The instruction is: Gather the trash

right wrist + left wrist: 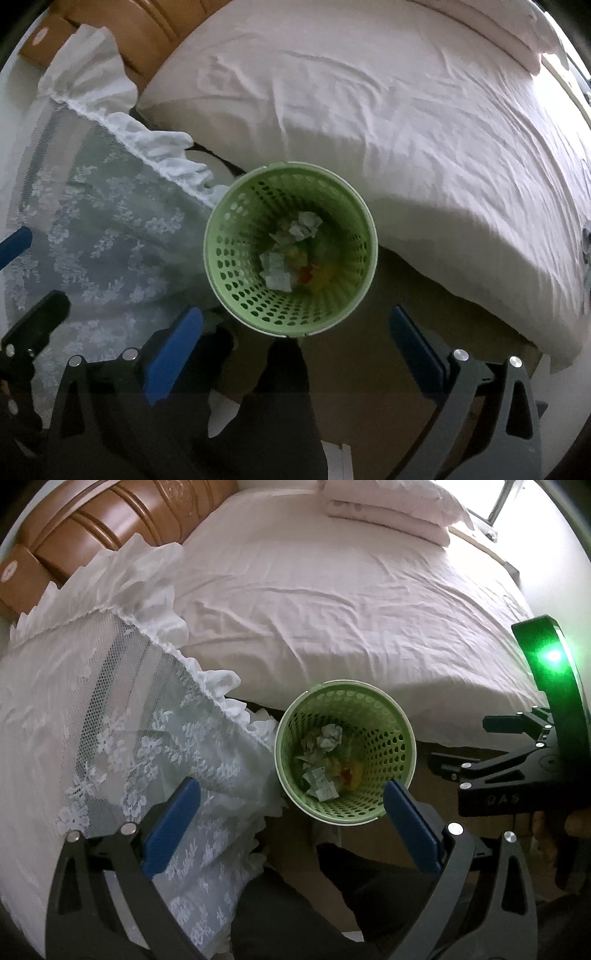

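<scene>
Right wrist view: right gripper (295,339) jaws spread wide, empty, above green basket (221,266) of trash (277,271).

The basket (291,254) stands below the right gripper (295,343), paper scraps (277,273) inside, bed (406,129) beyond it.

A lace-covered stand (92,709) beside a rumpled white bed (332,602)

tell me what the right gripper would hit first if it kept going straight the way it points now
Probably the near rim of the green basket, or the crumpled paper inside it. The right gripper is open, empty and aimed down just short of the rim; depth is unclear.
</scene>
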Tool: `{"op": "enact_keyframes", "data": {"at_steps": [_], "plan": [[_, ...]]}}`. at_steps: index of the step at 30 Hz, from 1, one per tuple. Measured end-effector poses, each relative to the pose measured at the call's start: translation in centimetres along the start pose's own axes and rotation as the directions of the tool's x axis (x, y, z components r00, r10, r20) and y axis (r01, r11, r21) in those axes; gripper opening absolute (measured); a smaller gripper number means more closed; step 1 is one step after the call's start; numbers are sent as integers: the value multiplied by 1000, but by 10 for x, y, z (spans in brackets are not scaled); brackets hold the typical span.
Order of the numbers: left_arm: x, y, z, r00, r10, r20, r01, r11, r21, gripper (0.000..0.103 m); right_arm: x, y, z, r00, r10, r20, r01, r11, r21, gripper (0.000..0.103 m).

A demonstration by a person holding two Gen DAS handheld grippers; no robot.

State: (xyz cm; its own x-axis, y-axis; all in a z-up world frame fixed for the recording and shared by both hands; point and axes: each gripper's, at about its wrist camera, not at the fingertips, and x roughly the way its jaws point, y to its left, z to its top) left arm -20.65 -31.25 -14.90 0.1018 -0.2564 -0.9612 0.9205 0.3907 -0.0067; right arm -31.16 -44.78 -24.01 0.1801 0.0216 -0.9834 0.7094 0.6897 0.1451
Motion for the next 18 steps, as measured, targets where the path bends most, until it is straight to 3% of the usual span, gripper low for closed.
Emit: {"op": "enact_keyframes", "data": {"at_steps": [9, 15, 18], "plan": [[-17, 14, 5, 999, 9, 37, -7, 999, -54, 95, 0, -10, 1, 1000, 4, -6, -4, 1000, 31, 100], [-73, 66, 8, 986, 92, 136, -61, 974, -217, 95, -23, 11, 26, 998, 42, 52, -41, 999, -9, 100], [-102, 99, -2, 970, 180, 162, -122, 942, -312, 95, -37, 43, 44, 995, 62, 82, -55, 995, -83, 100]]}}
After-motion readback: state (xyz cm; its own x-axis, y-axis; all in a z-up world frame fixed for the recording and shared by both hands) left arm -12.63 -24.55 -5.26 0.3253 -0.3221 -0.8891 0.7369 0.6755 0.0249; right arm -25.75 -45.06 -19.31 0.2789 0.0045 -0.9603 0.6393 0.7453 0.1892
